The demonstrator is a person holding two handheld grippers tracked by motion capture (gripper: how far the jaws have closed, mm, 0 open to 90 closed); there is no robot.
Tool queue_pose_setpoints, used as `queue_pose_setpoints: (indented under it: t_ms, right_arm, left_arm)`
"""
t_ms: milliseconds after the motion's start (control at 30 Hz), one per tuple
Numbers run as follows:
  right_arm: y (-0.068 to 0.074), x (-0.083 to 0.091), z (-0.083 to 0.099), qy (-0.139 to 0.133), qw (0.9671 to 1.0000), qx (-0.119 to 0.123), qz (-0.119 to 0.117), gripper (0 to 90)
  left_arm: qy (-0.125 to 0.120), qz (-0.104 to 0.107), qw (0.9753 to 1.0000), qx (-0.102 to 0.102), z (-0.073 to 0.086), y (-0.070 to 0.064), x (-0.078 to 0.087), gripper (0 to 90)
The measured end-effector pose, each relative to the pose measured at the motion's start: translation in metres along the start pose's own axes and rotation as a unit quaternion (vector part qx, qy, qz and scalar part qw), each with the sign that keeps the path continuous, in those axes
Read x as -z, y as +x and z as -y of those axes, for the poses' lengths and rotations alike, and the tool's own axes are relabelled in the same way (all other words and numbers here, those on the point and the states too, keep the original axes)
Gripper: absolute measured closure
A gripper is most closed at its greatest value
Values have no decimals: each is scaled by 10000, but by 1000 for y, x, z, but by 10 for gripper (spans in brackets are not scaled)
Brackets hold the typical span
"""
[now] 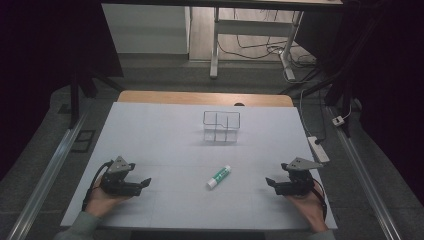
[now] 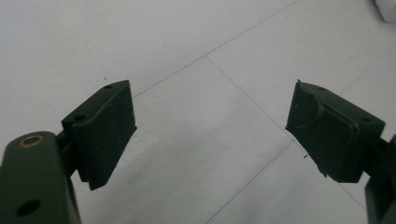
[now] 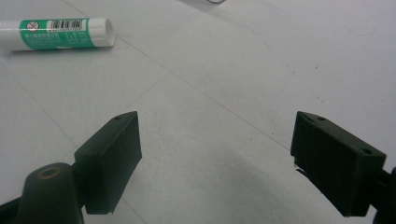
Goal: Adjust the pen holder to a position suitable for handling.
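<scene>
White table covering (image 1: 165,130) bears a green-and-white glue stick (image 1: 219,177) near a clear wire-framed organizer (image 1: 221,127); left gripper (image 1: 143,183) and right gripper (image 1: 270,182) rest wide open, empty, seemingly poised to start.

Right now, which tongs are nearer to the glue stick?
Right, slightly. The right tongs sit right of the glue stick; the left tongs sit farther away, on its left.
</scene>
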State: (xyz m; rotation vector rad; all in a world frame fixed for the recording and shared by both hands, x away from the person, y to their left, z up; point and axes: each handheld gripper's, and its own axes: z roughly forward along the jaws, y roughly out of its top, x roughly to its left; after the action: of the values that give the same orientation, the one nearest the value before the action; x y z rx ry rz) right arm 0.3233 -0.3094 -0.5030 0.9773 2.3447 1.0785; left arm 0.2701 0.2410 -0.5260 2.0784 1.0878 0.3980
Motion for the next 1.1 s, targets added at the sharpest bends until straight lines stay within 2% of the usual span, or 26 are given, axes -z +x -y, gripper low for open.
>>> queue_pose_setpoints:
  t_ms: [500,1100]
  right_arm:
    - [1,-2,1,71,9999,34,62,172]
    - [2,-2,1,88,9999,70,7,178]
  left_arm:
    - [1,0,10000,-22,0,0,0,149]
    - [9,5,10000,-52,0,0,0,152]
